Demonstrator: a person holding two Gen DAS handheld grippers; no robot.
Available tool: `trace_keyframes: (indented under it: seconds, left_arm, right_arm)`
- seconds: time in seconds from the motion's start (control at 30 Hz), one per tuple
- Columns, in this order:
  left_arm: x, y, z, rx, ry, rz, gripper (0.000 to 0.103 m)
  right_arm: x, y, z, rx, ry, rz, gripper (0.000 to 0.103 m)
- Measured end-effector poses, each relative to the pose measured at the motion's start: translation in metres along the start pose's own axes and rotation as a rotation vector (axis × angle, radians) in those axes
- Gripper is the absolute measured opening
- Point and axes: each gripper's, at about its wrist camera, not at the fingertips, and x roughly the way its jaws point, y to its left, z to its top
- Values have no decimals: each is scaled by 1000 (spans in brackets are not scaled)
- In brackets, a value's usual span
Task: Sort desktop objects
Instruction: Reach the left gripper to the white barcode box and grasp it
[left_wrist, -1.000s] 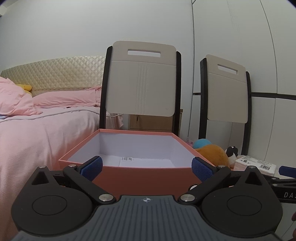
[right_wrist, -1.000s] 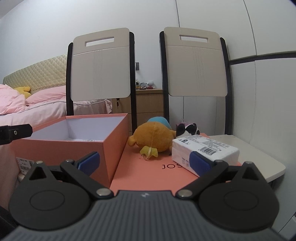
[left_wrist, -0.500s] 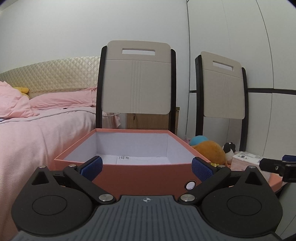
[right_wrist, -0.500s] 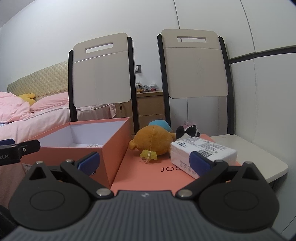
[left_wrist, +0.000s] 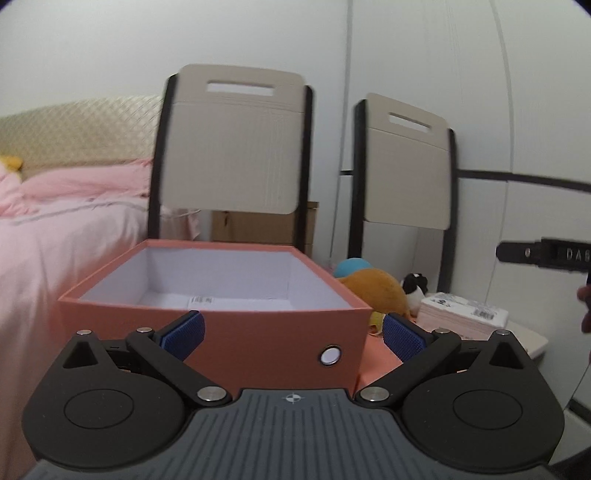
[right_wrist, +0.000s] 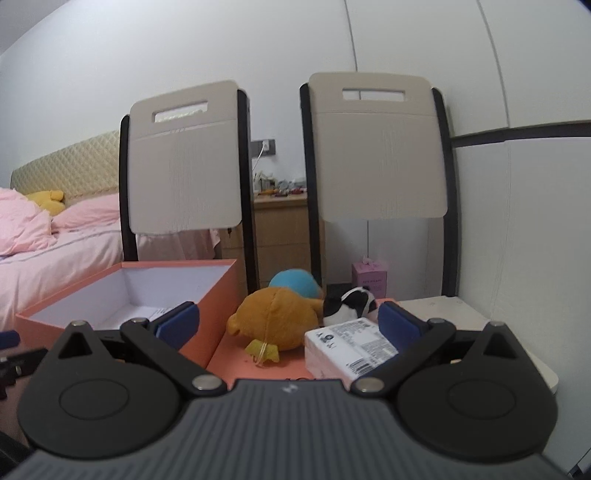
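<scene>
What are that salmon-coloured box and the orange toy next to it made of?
The open box looks like rigid matte paperboard: crisp straight edges, thin walls, a plain white lining and a printed sticker inside. The orange toy seems to be soft plush fabric, with a fuzzy, rounded, slightly sagging body and a visible seam down its back.

Both the left gripper (left_wrist: 291, 330) and right gripper (right_wrist: 290, 323) are level, fingers spread wide, holding nothing.

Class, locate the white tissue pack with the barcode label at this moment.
In the right wrist view the white tissue pack lies right of centre on the salmon box lid, beside the orange plush toy and in front of the black-and-white plush.
</scene>
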Motion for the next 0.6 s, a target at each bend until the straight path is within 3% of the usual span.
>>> trace_keyframes:
  seconds: [0.23,0.33,0.5,0.6]
  left_arm:
    - [29,-54,6,99,61,-137,103]
    - [50,-93,11,230,35,-229,103]
    - [90,-146,20,654,-20,-426,103]
    - [121,-165,24,933,9,-564,103]
  right_arm:
    - [-29,-33,-6,56,-73,-73,103]
    - [-47,-52,-10,99,-112,-106,103]
    - [-63,-84,-21,191,-83,-115,103]
    - [-68,-94,-26,217,-62,-88,103]
